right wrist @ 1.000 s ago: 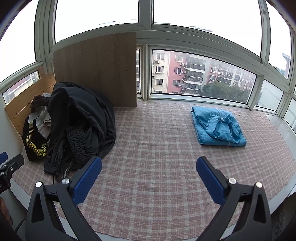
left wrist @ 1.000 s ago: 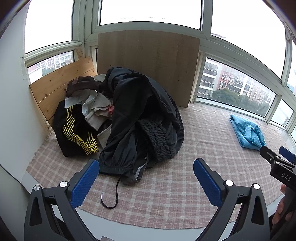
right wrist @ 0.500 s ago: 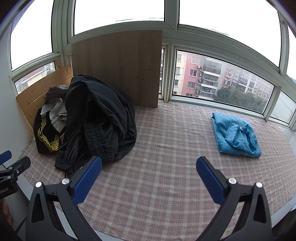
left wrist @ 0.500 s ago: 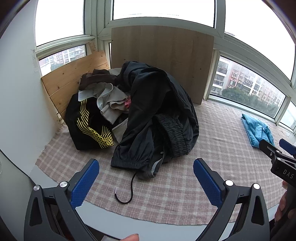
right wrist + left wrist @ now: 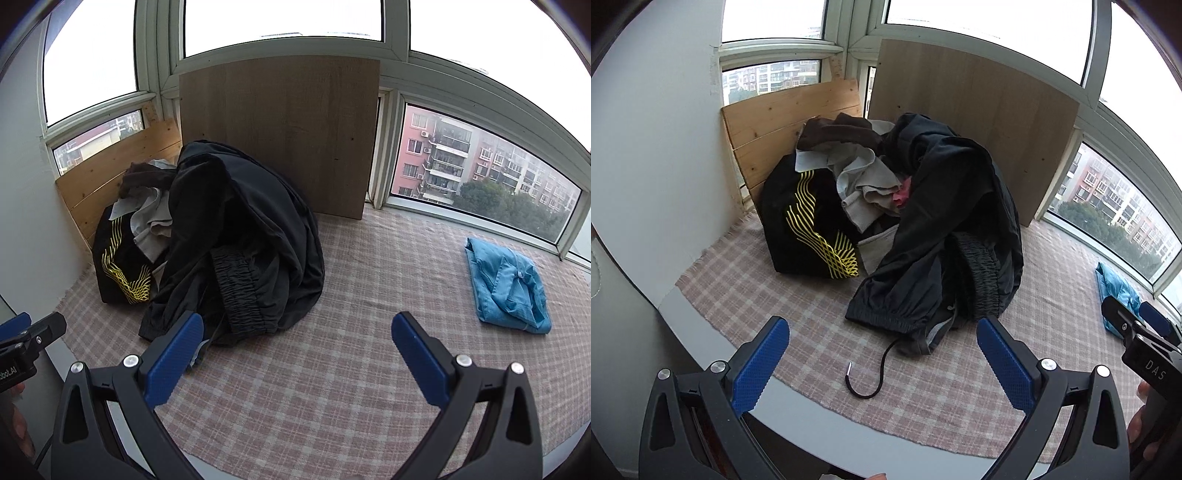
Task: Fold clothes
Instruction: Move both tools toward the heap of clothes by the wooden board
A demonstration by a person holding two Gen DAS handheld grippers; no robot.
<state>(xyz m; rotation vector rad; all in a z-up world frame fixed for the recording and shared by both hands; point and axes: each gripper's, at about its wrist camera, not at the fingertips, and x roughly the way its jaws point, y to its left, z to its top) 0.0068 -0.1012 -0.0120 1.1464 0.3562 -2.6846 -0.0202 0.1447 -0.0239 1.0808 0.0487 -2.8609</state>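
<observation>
Both grippers, left [image 5: 881,350] and right [image 5: 297,345], are hovering with jaws spread, gripping nothing. Drawstring [image 5: 873,373] is trailing ahead. Clothes pile [image 5: 916,221] is sitting beyond on checked cloth [image 5: 351,350]; folded blue garment [image 5: 506,286] is lying far right.

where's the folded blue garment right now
The folded blue garment lies alone on the checked mat, right side of the right wrist view, below the window, well apart from the dark clothes pile on the left.

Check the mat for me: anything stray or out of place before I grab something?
One thing: a black drawcord trails loose from the black garment onto the checked mat, near the left gripper. The blue garment lies folded apart.
</observation>
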